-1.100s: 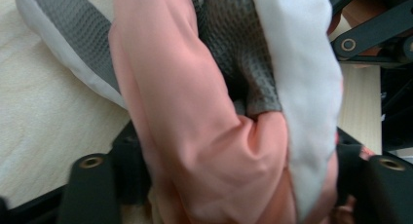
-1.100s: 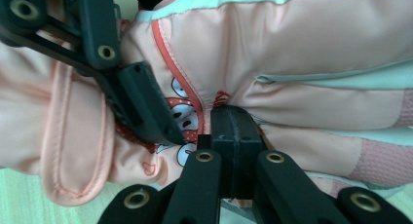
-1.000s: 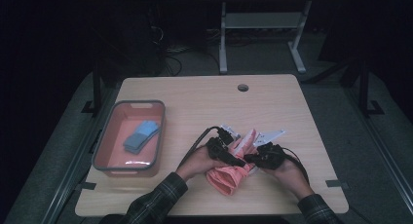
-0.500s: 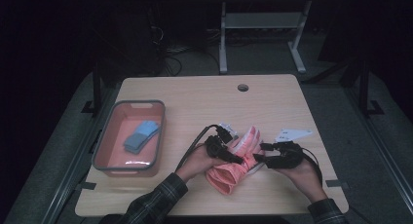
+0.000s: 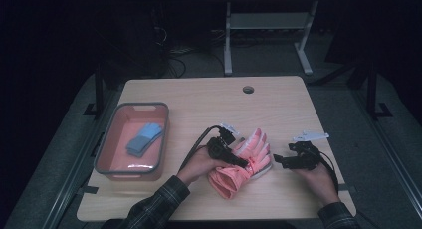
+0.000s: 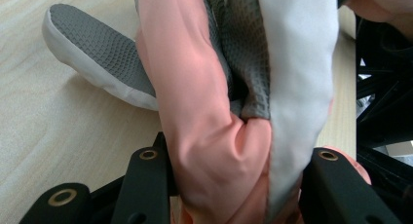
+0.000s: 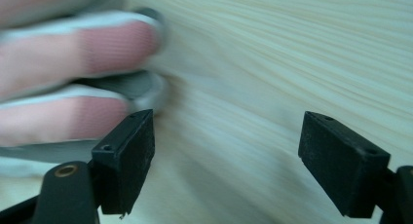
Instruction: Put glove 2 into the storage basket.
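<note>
Pink glove [image 5: 242,164] stays pinned by your left gripper [image 5: 234,159] clamped on its bunched cuff, while your right gripper [image 5: 278,162], just opened and empty, sits right of it.

No legible text or labels.

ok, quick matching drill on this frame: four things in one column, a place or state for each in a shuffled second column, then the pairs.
Things:
1. left gripper
2. right gripper
3. blue item
4. round hole

Place or state:
A. lies in the pink bin
B. jaws apart over bare table, nothing between them
C. far side of the tabletop
D. clamped on the pink glove

Pairs: 1-D, 2-B, 3-A, 4-C
</note>
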